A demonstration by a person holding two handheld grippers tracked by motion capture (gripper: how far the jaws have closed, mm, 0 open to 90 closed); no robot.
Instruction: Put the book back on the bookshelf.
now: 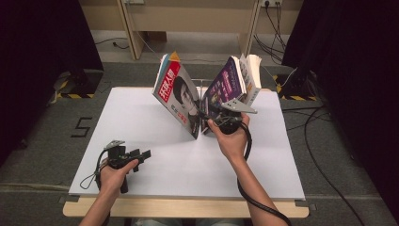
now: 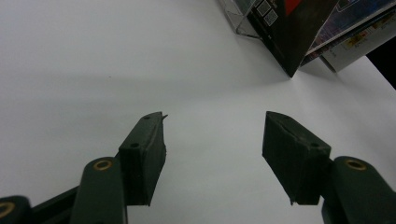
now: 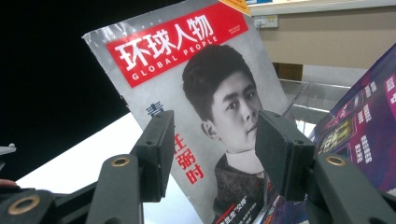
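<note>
The right gripper [image 1: 217, 118] is held open at the magazine [image 1: 181, 96] – approached for grasping; the left gripper [image 1: 141, 155], at seven o'clock, is rested open.

The left black two-jaw tongs [image 1: 141, 155] carry brass-coloured rivets on dark green-black arms and blocky flat pads, with a thin looped cable at their 8 o'clock. The right black tongs [image 1: 212, 114] bear a grey three-cornered plate on top. A thick black cable trails toward 5 o'clock along the bare, sleeveless forearm.

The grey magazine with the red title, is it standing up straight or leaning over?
Leaning. The grey magazine with the red title band stands on its bottom edge on the white table, its top tilted left, away from the purple magazine beside it.
</note>
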